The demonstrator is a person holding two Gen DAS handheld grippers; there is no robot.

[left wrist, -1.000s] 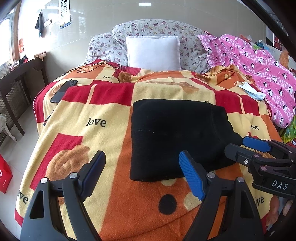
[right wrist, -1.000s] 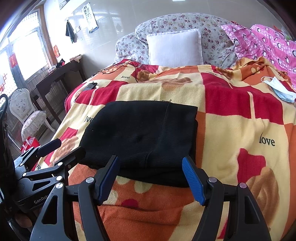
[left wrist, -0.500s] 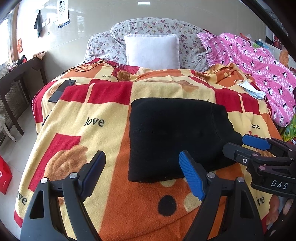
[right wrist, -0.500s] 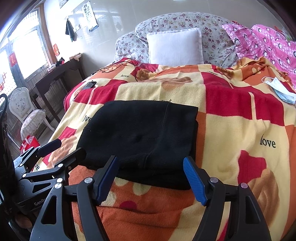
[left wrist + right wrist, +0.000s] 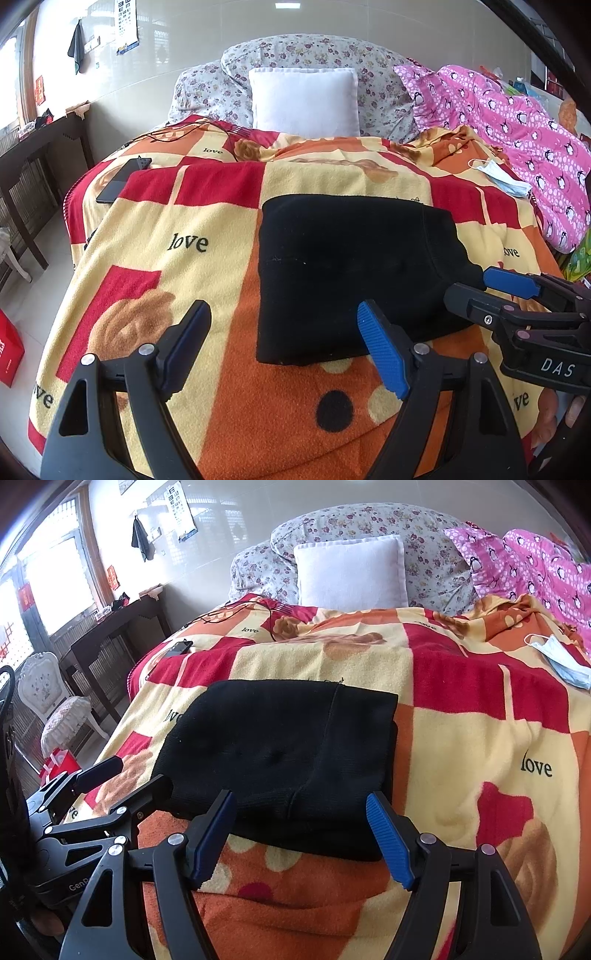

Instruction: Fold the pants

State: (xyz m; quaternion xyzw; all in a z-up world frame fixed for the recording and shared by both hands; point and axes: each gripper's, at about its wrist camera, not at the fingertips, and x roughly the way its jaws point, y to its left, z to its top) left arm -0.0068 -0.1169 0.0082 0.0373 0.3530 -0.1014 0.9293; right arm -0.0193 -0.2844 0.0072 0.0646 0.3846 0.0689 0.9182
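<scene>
The black pants (image 5: 354, 273) lie folded into a flat rectangle on the patterned blanket (image 5: 177, 243); they also show in the right wrist view (image 5: 280, 760). My left gripper (image 5: 286, 349) is open and empty, just in front of the pants' near left corner. My right gripper (image 5: 301, 836) is open and empty, just in front of the pants' near edge. The right gripper shows at the right in the left wrist view (image 5: 476, 286). The left gripper shows at the left in the right wrist view (image 5: 133, 775).
A white pillow (image 5: 304, 101) and floral pillows (image 5: 376, 66) lie at the bed's head. A pink penguin quilt (image 5: 517, 125) and a face mask (image 5: 502, 179) are at the right. A phone (image 5: 123, 181) with cables lies far left. A dark table (image 5: 107, 642) and chair (image 5: 48, 701) stand left of the bed.
Both grippers have drawn back slightly from the pants and stay open. The pants have not moved.
</scene>
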